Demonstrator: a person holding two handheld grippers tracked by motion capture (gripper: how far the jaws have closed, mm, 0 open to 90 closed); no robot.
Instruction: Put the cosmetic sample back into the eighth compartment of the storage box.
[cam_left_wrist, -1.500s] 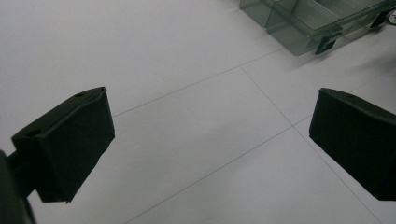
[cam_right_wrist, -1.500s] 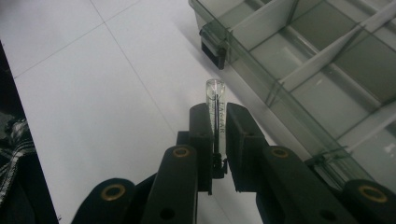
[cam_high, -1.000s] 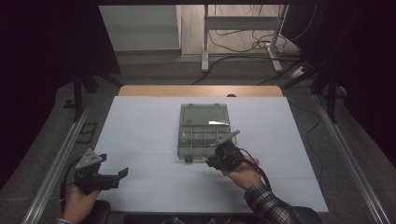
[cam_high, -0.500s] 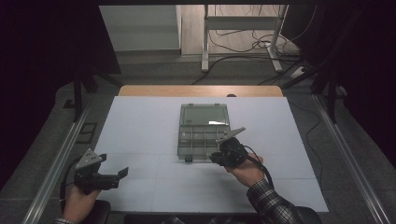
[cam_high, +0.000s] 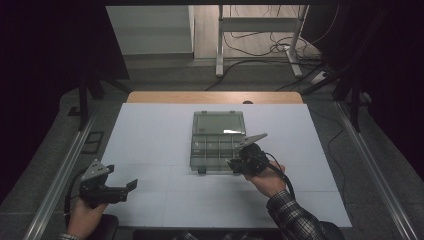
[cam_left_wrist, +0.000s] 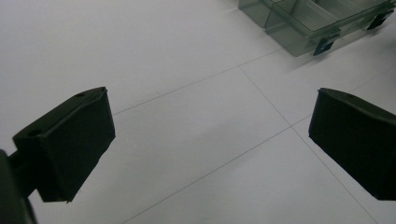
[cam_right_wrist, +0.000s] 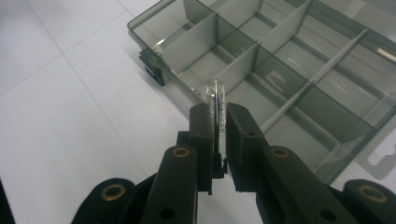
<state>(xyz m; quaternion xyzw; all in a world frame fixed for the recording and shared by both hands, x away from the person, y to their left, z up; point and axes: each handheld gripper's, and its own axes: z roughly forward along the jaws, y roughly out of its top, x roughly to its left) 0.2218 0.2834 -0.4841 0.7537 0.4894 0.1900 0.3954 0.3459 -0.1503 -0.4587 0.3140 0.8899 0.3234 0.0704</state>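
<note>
A smoky clear compartment box (cam_high: 216, 154) lies open in the middle of the white table, its lid (cam_high: 219, 122) flat behind it. My right gripper (cam_high: 234, 163) is at the box's near right corner, shut on a small clear tube (cam_right_wrist: 217, 98) with a thin dark piece inside. In the right gripper view the tube stands up between the jaws of the right gripper (cam_right_wrist: 218, 119), just short of the box's dividers (cam_right_wrist: 243, 65). My left gripper (cam_high: 131, 185) rests low at the near left of the table, far from the box. Its jaws (cam_left_wrist: 210, 135) stand wide open over bare table.
The white table surface (cam_high: 150, 135) has thin seam lines and a wooden strip (cam_high: 215, 97) along its far edge. Metal rails (cam_high: 70, 165) run along both sides. A desk frame and cables (cam_high: 260, 45) stand on the floor beyond. The box's latch tabs (cam_left_wrist: 323, 45) stick out at its front.
My right hand has shifted slightly to the right along the box's front edge, still holding the tube. The left hand has stayed where it was.
</note>
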